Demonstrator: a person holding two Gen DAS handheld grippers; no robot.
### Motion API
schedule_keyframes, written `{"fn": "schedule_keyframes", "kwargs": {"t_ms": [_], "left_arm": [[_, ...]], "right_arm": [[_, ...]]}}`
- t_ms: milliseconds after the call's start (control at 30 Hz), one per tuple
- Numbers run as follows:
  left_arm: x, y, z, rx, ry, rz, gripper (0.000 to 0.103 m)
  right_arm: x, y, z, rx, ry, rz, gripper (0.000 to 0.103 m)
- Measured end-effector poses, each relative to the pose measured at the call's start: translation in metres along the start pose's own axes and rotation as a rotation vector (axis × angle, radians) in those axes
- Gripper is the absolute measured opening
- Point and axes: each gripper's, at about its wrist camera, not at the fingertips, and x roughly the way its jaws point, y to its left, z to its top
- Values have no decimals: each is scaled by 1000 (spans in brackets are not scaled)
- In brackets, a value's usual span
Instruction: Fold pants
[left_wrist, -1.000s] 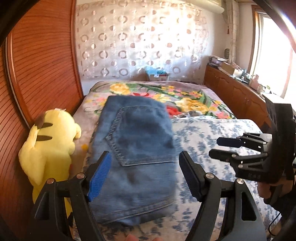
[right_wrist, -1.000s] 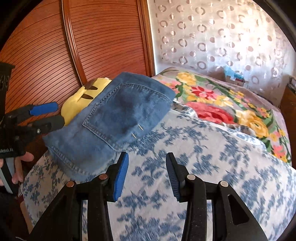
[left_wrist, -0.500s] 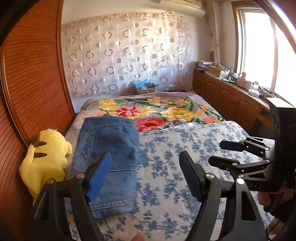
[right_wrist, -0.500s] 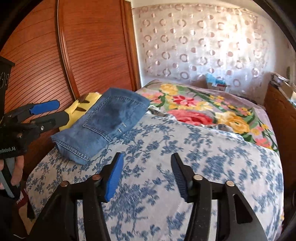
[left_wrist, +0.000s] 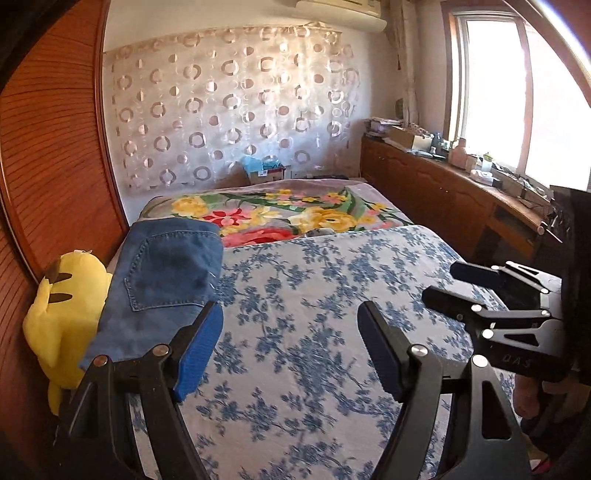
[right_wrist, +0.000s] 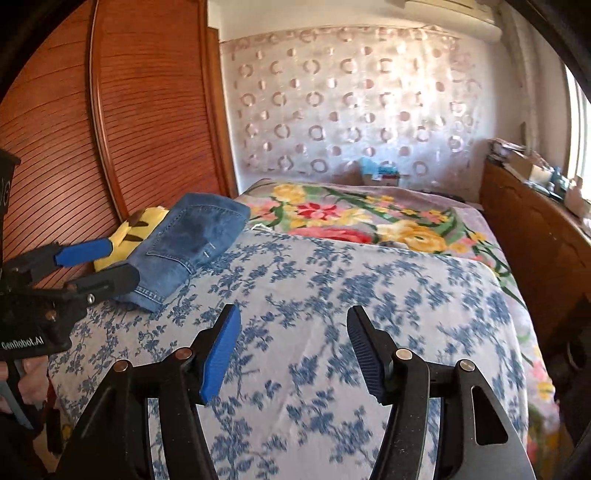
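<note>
my left tongs (left_wrist: 290, 347) stand apart and empty, my right tongs (right_wrist: 293, 350) are opening with nothing between them; the folded pants (left_wrist: 166, 280) lie on the bed (left_wrist: 332, 295) beside a yellow plush toy (left_wrist: 66, 310).

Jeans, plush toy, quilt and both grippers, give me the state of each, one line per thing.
jeans: folded, lying flat on the bed, not held.
yellow plush toy: lying beside the jeans, against the wooden panel.
blue floral quilt: spread over the bed.
left gripper: open, nothing between its fingers.
right gripper: jaws opening, nothing between them.
</note>
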Motion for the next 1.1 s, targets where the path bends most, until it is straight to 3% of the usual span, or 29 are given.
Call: {"fn": "schedule_keyframes", "kwargs": {"t_ms": [267,667,1100], "left_arm": [[-24,-22,-7,15,-32,-13,76],[-69,-30,-11,9,-97,36,76],[-93,-28,-17,-5,-133,49,76]], "right_arm": [[-44,-3,-12,22,-55,-46,62],[-99,4,-17,31,-152,-80,62],[-99,15,-23,16,-192,-99,62]]}}
